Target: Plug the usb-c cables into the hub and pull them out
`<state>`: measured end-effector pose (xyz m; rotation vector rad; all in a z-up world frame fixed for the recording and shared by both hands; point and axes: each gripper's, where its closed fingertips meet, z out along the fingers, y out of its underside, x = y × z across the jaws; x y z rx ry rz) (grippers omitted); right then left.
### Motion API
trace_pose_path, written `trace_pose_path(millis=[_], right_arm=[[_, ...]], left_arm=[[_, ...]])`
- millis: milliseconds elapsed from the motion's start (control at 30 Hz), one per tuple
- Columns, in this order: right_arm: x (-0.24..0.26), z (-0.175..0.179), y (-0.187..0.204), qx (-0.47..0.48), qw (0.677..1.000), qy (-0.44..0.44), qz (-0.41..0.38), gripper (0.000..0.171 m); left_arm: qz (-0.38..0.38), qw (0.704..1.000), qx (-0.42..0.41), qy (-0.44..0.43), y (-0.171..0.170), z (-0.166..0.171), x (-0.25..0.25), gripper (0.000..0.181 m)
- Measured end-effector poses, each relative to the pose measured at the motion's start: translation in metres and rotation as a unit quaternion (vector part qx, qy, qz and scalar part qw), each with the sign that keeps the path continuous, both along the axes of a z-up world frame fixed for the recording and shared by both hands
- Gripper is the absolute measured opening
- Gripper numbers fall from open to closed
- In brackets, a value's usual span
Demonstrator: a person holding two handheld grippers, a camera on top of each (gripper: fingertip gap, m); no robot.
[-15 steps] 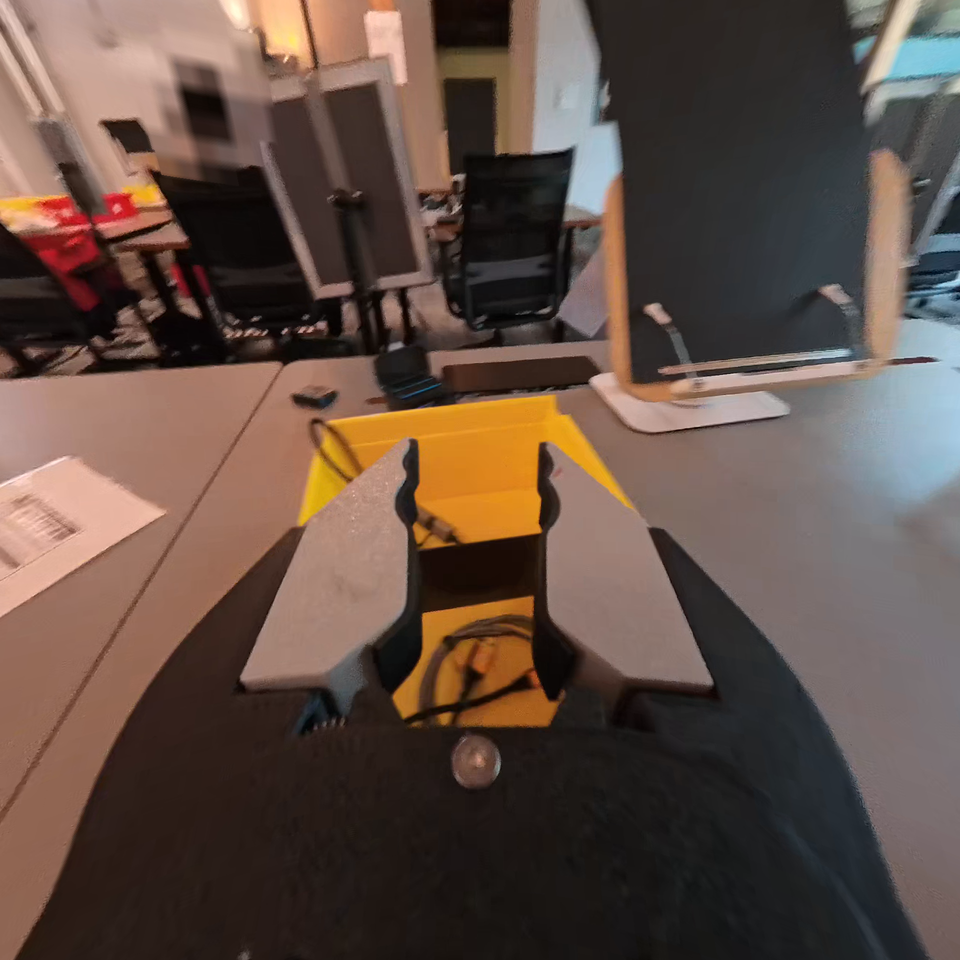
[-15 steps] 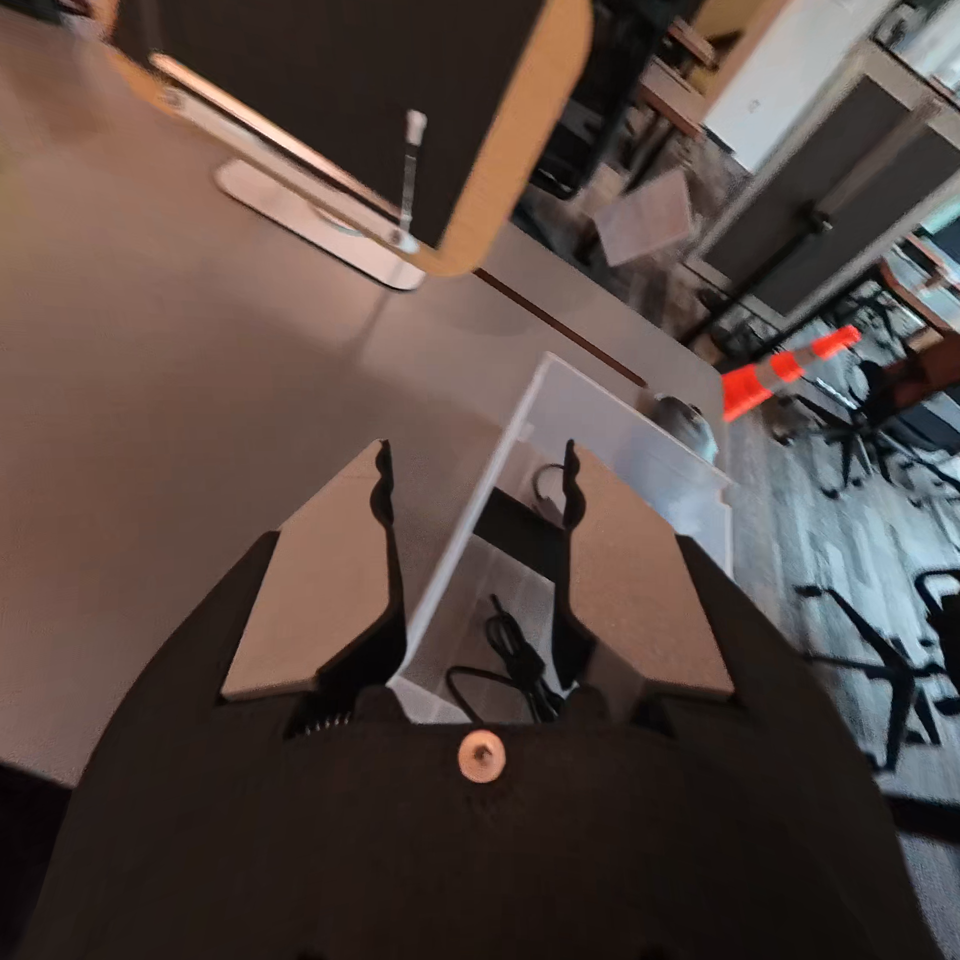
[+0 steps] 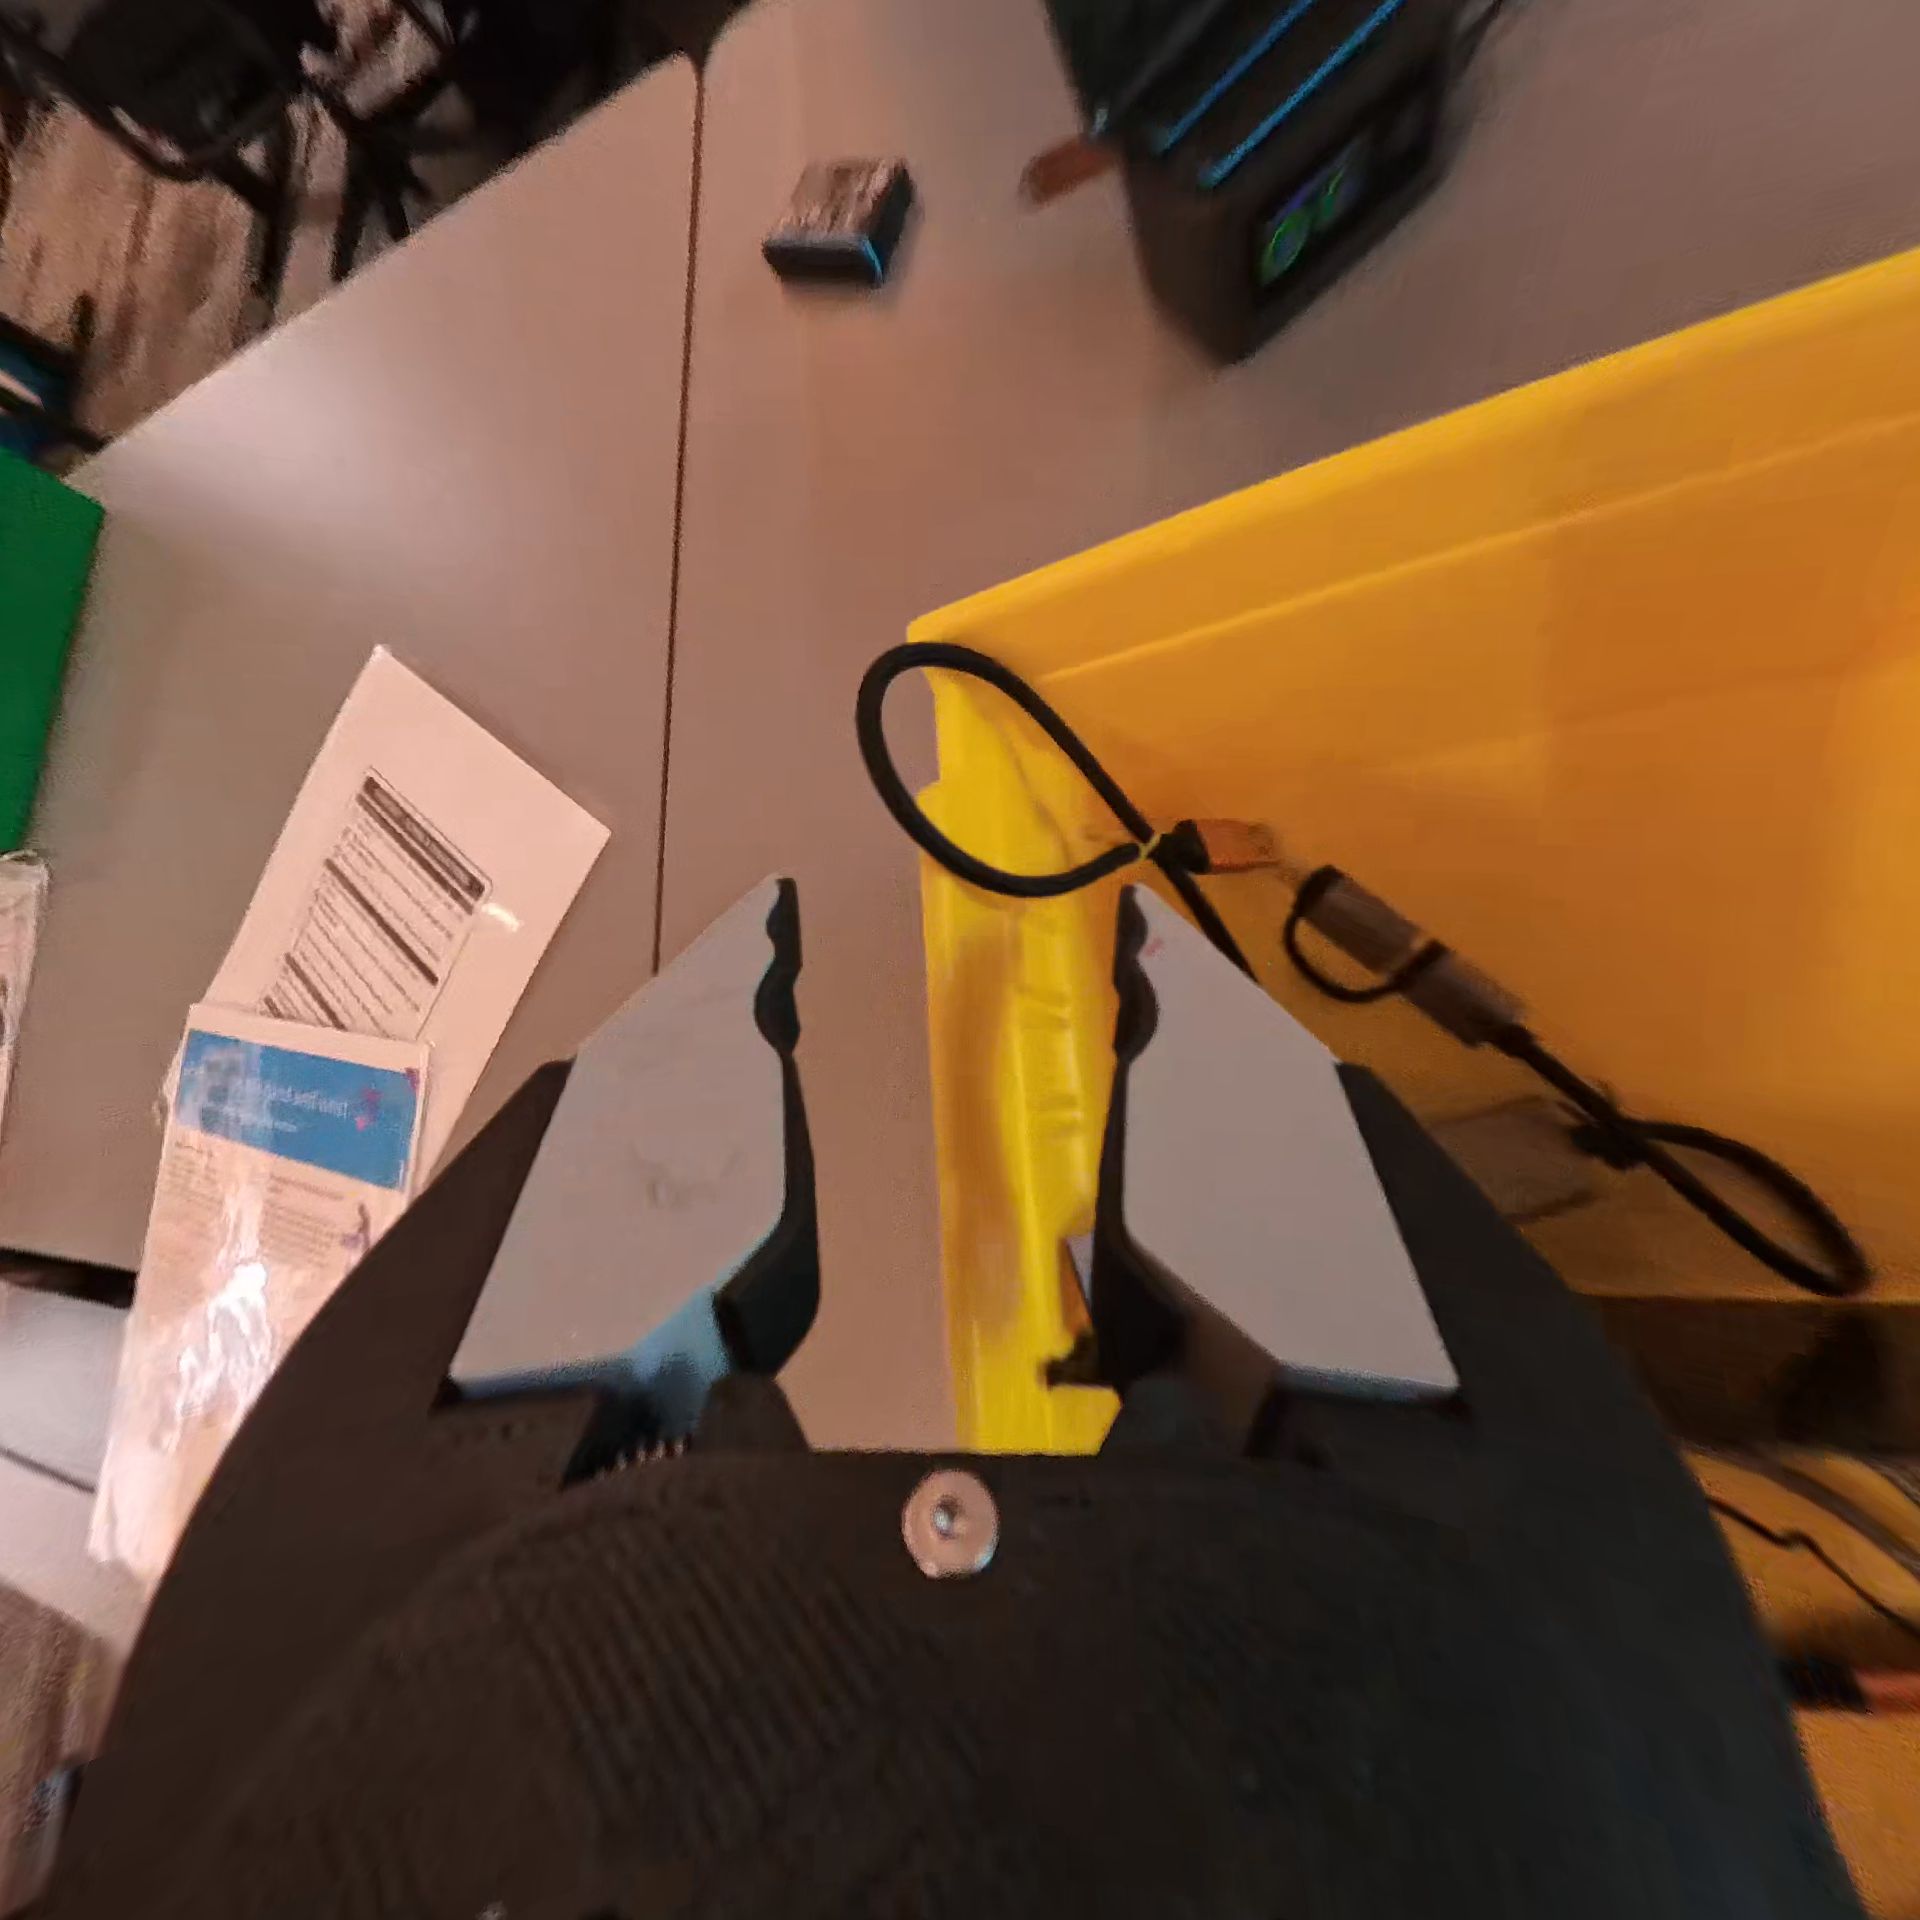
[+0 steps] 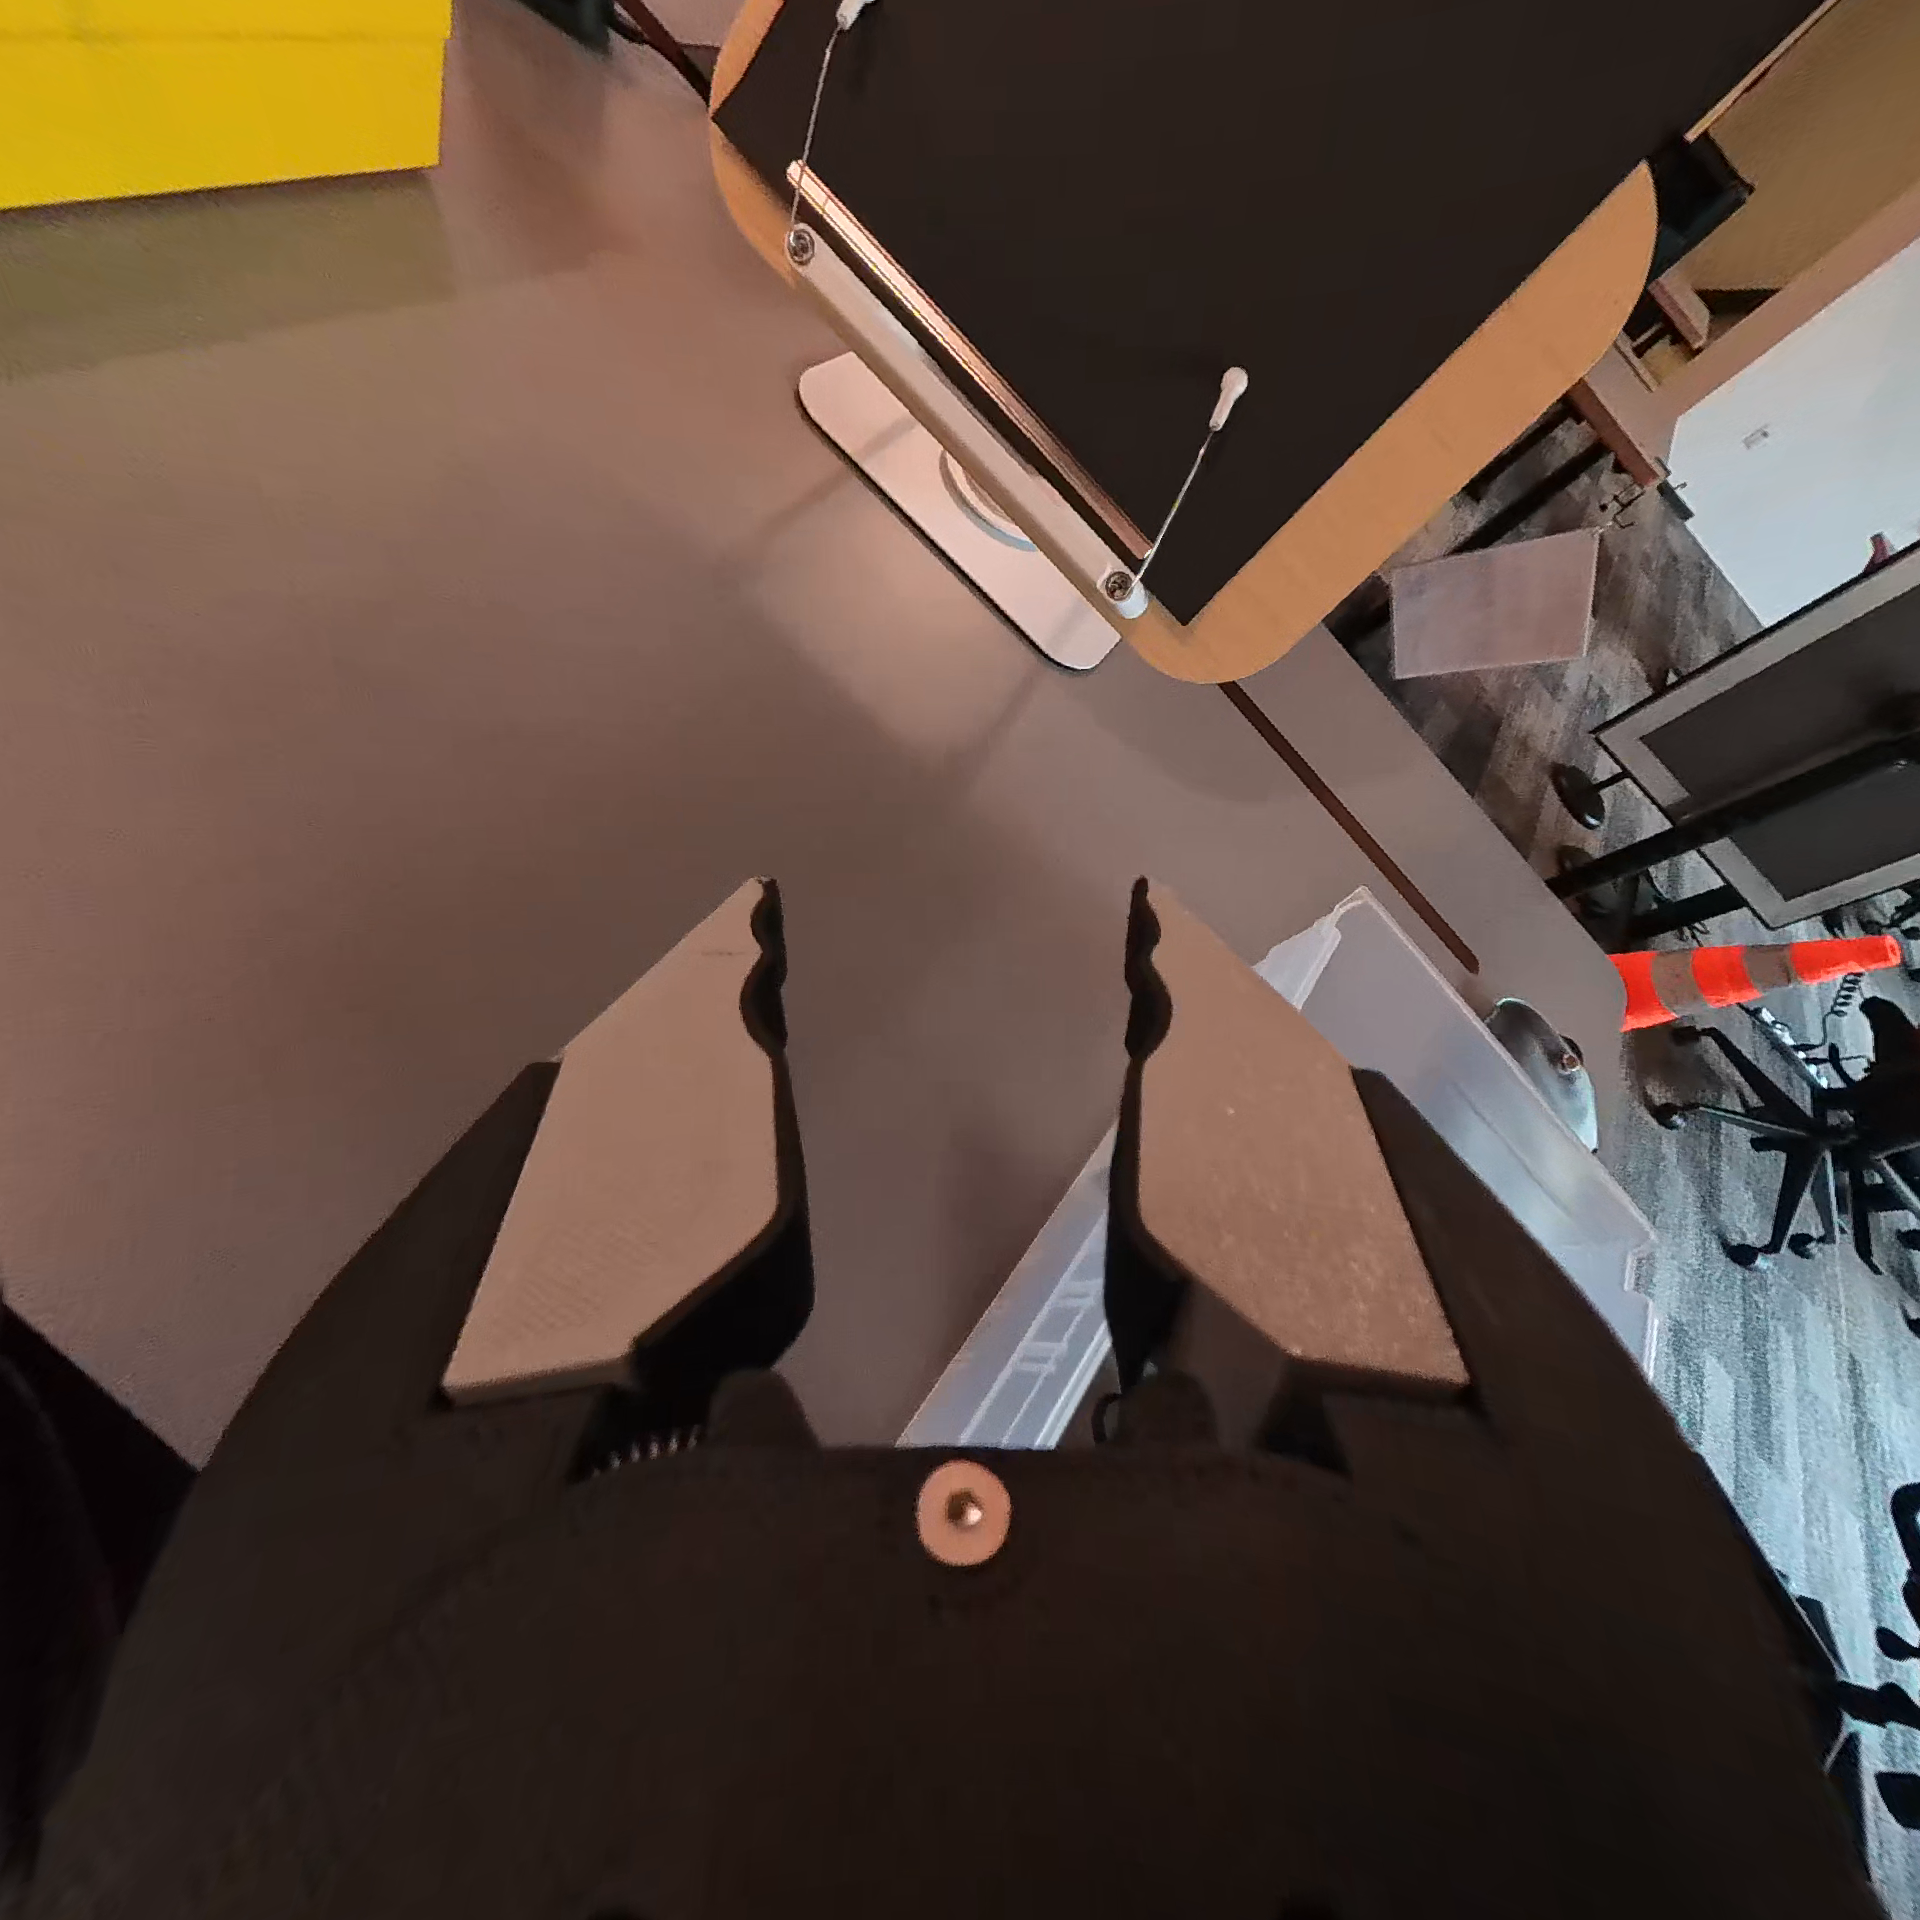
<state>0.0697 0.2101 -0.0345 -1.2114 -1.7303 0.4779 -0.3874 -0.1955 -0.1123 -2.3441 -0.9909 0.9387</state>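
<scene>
In the left wrist view my left gripper (image 3: 954, 904) is open and empty, astride the left wall of a yellow bin (image 3: 1455, 644). A black cable (image 3: 935, 831) loops over that bin's corner, and a second black cable with a dark plug (image 3: 1434, 987) lies inside it. In the right wrist view my right gripper (image 4: 954, 904) is open and empty above the grey table (image 4: 416, 727), with a clear plastic bin (image 4: 1455, 1122) under its right finger. A corner of the yellow bin (image 4: 208, 94) shows at the top left. I see no hub for certain.
White papers (image 3: 416, 862) and a plastic-wrapped leaflet (image 3: 260, 1195) lie left of the yellow bin. A small dark block (image 3: 842, 218) and a black device (image 3: 1278, 156) sit farther off. A black board on a white base (image 4: 1195, 260) stands ahead of the right gripper. The table edge (image 4: 1558, 935) is at the right. There is about 60 cm between the tips of the two grippers.
The left gripper has tilted down and shifted left, from over the yellow bin's middle to its left wall. The right gripper has moved left, off the clear bin and over bare table.
</scene>
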Motion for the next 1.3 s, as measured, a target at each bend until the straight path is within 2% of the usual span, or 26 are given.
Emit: trace_pose_path(millis=[67,100,167,233,300,400,533,667,833,933,1000,1100,1300], right_arm=[[0.000,-0.002,0.004,-0.002,1.000,-0.002,-0.002,0.063],[0.000,-0.003,0.007,-0.001,1.000,-0.003,-0.003,0.063],[0.001,-0.006,0.013,0.005,1.000,-0.007,-0.011,0.063],[0.003,-0.009,0.020,0.014,1.000,-0.014,-0.022,0.063],[0.005,-0.009,0.023,0.021,0.999,-0.015,-0.026,0.062],[0.006,-0.006,0.021,0.012,1.000,-0.008,-0.019,0.060],[0.006,-0.006,0.013,-0.001,1.000,-0.007,-0.005,0.059],[0.004,-0.007,0.000,-0.021,1.000,-0.005,0.018,0.060],[0.001,-0.009,-0.021,-0.044,0.998,-0.005,0.051,0.060],[0.000,-0.009,-0.043,-0.064,0.994,-0.002,0.089,0.061],[-0.001,-0.009,-0.064,-0.083,0.989,-0.001,0.126,0.066],[-0.001,-0.007,-0.093,-0.112,0.979,0.003,0.171,0.069],[-0.007,-0.008,-0.152,-0.181,0.953,0.013,0.243,0.080]], left_arm=[[0.007,1.000,-0.017,-0.024,0.001,-0.008,-0.010,0.055],[0.005,1.000,-0.023,-0.021,0.002,-0.008,-0.016,0.048],[-0.009,0.999,-0.041,-0.007,0.006,-0.005,-0.023,0.021],[-0.021,0.999,-0.045,-0.012,0.011,0.000,-0.024,0.012],[-0.029,0.999,-0.017,0.013,0.019,0.016,-0.027,0.003],[-0.042,0.998,0.020,0.043,0.029,0.044,-0.025,0.000],[-0.075,0.989,0.039,0.123,0.041,0.103,-0.012,0.000],[-0.116,0.967,0.065,0.215,0.057,0.177,0.022,0.000],[-0.187,0.934,0.096,0.289,0.085,0.259,0.088,0.000],[-0.251,0.911,0.115,0.305,0.113,0.286,0.142,0.001],[-0.307,0.894,0.125,0.302,0.135,0.291,0.185,0.000],[-0.386,0.869,0.128,0.282,0.170,0.278,0.249,0.001],[-0.517,0.815,0.152,0.213,0.236,0.212,0.371,0.001]])
